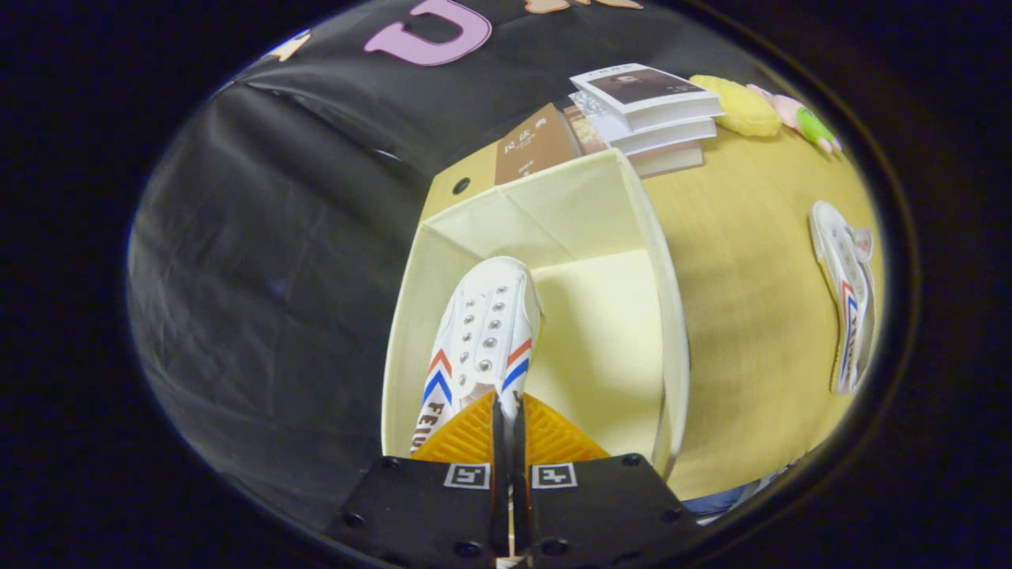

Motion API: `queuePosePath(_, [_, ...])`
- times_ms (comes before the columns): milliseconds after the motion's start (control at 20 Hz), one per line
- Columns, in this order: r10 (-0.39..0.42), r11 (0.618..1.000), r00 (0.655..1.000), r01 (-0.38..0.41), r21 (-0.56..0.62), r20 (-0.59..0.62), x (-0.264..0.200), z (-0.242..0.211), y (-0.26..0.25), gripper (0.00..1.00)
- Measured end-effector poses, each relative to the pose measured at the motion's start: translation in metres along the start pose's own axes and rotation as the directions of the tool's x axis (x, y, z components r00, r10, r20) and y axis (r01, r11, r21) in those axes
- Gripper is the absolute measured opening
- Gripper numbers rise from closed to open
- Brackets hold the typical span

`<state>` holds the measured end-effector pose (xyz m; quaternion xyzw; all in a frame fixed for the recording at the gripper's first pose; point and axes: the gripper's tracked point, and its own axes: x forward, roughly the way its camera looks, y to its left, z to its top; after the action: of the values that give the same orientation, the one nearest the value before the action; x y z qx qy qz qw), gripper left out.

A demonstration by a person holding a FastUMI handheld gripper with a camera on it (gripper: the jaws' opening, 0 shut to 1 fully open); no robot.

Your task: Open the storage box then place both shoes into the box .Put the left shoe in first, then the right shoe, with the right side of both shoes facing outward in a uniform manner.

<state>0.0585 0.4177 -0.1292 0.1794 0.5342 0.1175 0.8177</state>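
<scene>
Jaws (508,411): nearly closed, the white canvas shoe (482,332) is held by its edge.
Shoe: inside the open pale yellow fabric box (664,316).
Second white shoe (846,308): laid on the yellow counter (751,300).

The gripper-mounted fisheye looks steeply down along the tool (506,411) — close above the open storage box (553,213).

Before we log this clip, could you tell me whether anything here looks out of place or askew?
Nothing stands out. The gripper is shut on a white shoe, held toe-first inside the open box. The second shoe lies on its side on the table, apart from the box, waiting its turn.
</scene>
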Motion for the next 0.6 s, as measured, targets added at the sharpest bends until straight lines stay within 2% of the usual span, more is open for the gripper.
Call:
queuePosePath(200, [-0.078, 0.997, 0.997, 0.079, 0.014, -0.018, 0.017, -0.007, 0.003, 0.06])
queuePosePath(350, [-0.076, 0.997, 0.996, 0.076, 0.004, -0.047, 0.021, -0.019, 0.011, 0.06])
queuePosePath(450, [0.008, 1.000, 0.998, -0.008, 0.000, -0.055, 0.015, -0.022, 0.026, 0.21])
queuePosePath(500, [0.044, 0.999, 0.998, -0.044, -0.006, -0.049, 0.008, -0.021, 0.033, 0.24])
queuePosePath(600, [0.089, 0.995, 0.996, -0.090, -0.045, -0.026, -0.011, -0.013, 0.036, 0.37])
